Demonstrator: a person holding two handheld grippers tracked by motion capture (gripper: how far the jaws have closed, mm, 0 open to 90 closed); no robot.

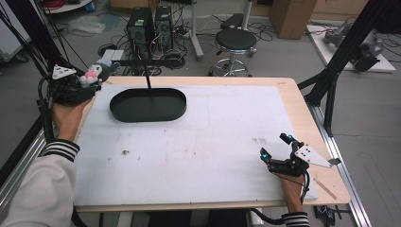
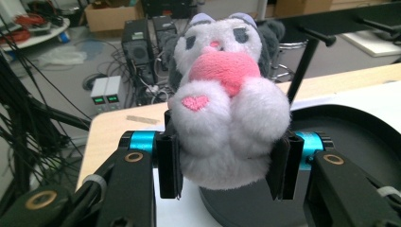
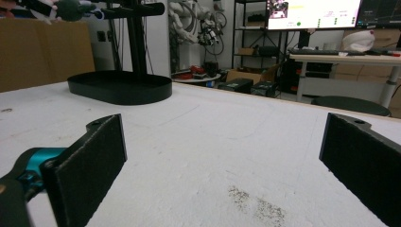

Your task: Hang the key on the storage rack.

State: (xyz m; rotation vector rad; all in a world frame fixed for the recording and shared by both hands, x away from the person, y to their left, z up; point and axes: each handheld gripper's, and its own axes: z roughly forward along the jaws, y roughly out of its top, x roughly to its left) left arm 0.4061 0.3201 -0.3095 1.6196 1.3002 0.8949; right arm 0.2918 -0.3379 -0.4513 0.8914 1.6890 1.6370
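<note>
A grey-and-white plush toy [image 2: 227,113] with a pink heart on its chest sits squeezed between my left gripper's [image 2: 226,170] black jaws. In the high view that left gripper [image 1: 87,80] is held up at the table's far left corner, the plush toy [image 1: 94,74] poking out just left of the black oval tray [image 1: 148,104]. The tray [image 2: 350,132] carries a thin upright post with a crossbar [image 1: 146,62]. My right gripper [image 1: 274,152] rests low at the near right of the table, jaws wide apart with nothing between them, and its own view shows the tray [image 3: 120,87] far off.
A white sheet [image 1: 208,137] covers the wooden table [image 1: 302,113]. Black frame struts [image 1: 331,66] rise at the right edge and cables hang at the left. Computer towers [image 1: 149,26] and a stool [image 1: 235,42] stand on the floor beyond the far edge.
</note>
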